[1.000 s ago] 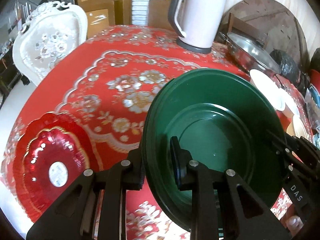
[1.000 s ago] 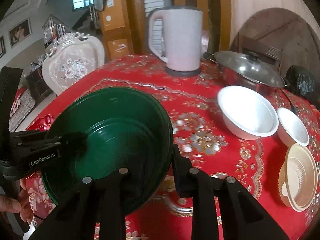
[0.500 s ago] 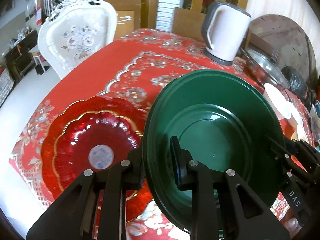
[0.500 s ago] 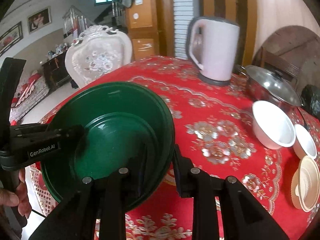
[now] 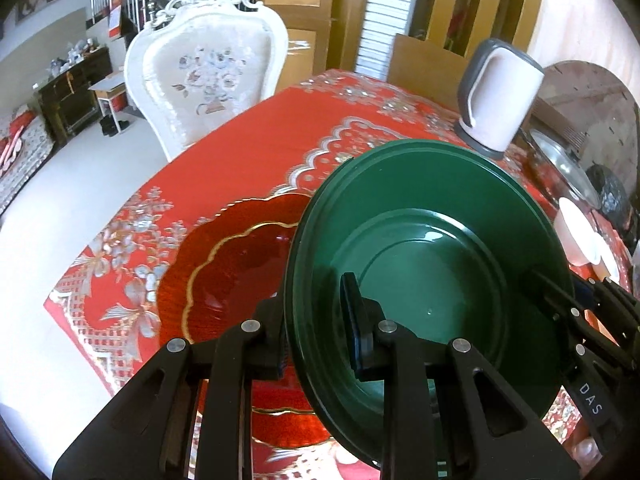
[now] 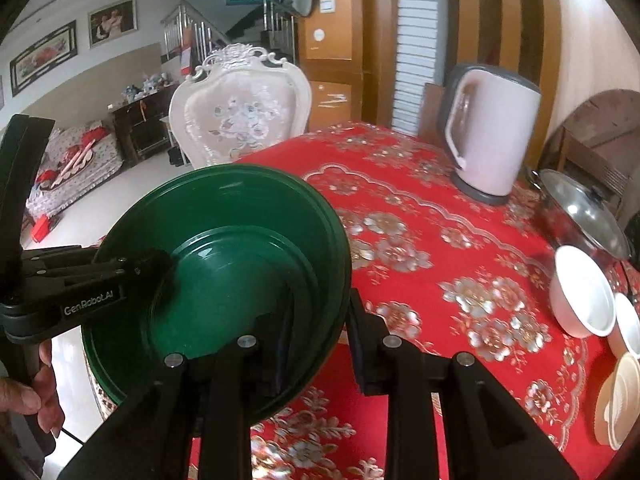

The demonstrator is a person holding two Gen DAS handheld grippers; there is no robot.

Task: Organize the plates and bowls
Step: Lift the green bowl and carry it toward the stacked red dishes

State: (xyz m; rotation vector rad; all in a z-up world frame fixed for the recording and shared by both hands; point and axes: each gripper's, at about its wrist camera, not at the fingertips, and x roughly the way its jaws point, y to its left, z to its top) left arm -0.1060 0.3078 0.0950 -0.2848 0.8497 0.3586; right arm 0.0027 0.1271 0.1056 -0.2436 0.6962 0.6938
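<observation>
I have both grippers clamped on the green plate point(image 5: 432, 272), one on each side of its rim: my left gripper point(image 5: 316, 328) pinches the edge at the plate's 7 o'clock in the left wrist view, one finger under the rim and the other pad inside the well, while my right gripper point(image 6: 316, 332) bites the opposite edge, at about 5 o'clock of the plate as the right wrist view shows it. I judge two grips are used because the plate is wide and shallow, and a single pinch at the rim would let it sag or twist. The plate hangs above the red tablecloth point(image 5: 256, 152), clear of it, and partly over the red scalloped plate point(image 5: 236, 276) that lies flat on the cloth at my 9 o'clock in the left view. That overlap reads to me as lining up to stack green on red. The green plate faces open side up and is tilted. Being round, it has no real long axis; the line that matters runs between my two grips, roughly from 8 o'clock to 3 o'clock in the left view. The kettle point(image 6: 488, 136), the lidded steel pot point(image 6: 580, 216) and the white bowls point(image 6: 580, 300) sit well apart, toward 1 to 3 o'clock.
</observation>
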